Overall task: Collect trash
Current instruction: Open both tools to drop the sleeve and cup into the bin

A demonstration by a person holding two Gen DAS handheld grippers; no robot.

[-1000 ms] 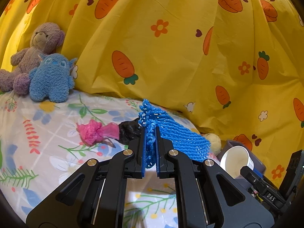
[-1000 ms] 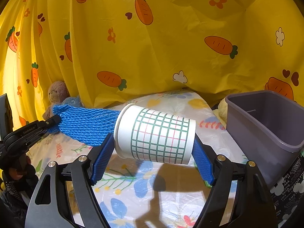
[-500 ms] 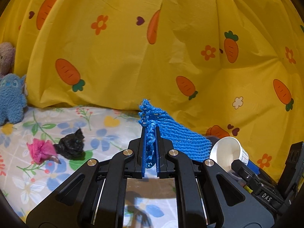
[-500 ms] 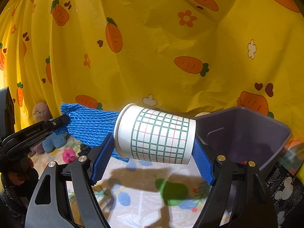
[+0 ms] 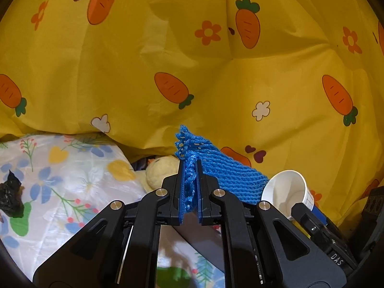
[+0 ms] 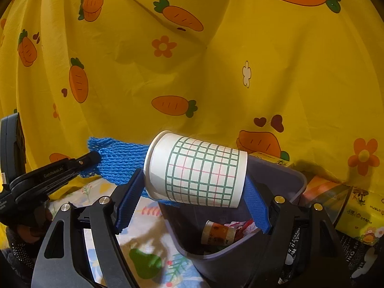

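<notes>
Since a second ago both grippers have swung sideways across the bed: the purple teddy and blue plush have gone from the left wrist view, and the grey-purple plastic bin (image 6: 283, 184) now sits directly under the right gripper's load instead of off to the side.

The left gripper (image 5: 190, 192) is clamped narrow on a blue knitted foam net sleeve (image 5: 225, 175), which sticks up between its pads and trails off toward the right gripper. The right gripper (image 6: 192, 192) stands wide, its blue pads pressing the rim and base of a white paper cup with a green and pink grid print (image 6: 199, 172), held on its side above the bin's open top. Inside the bin lie a small printed tape roll (image 6: 217, 231) and some crumpled red and white scraps (image 6: 242, 225).

On the floral bedsheet (image 5: 72, 175) a crumpled black plastic wad (image 5: 10, 196) rests near its left edge. A pale yellow plush toy (image 5: 160, 170) lies at the sheet's far edge against the yellow carrot-print curtain (image 5: 192, 60).
</notes>
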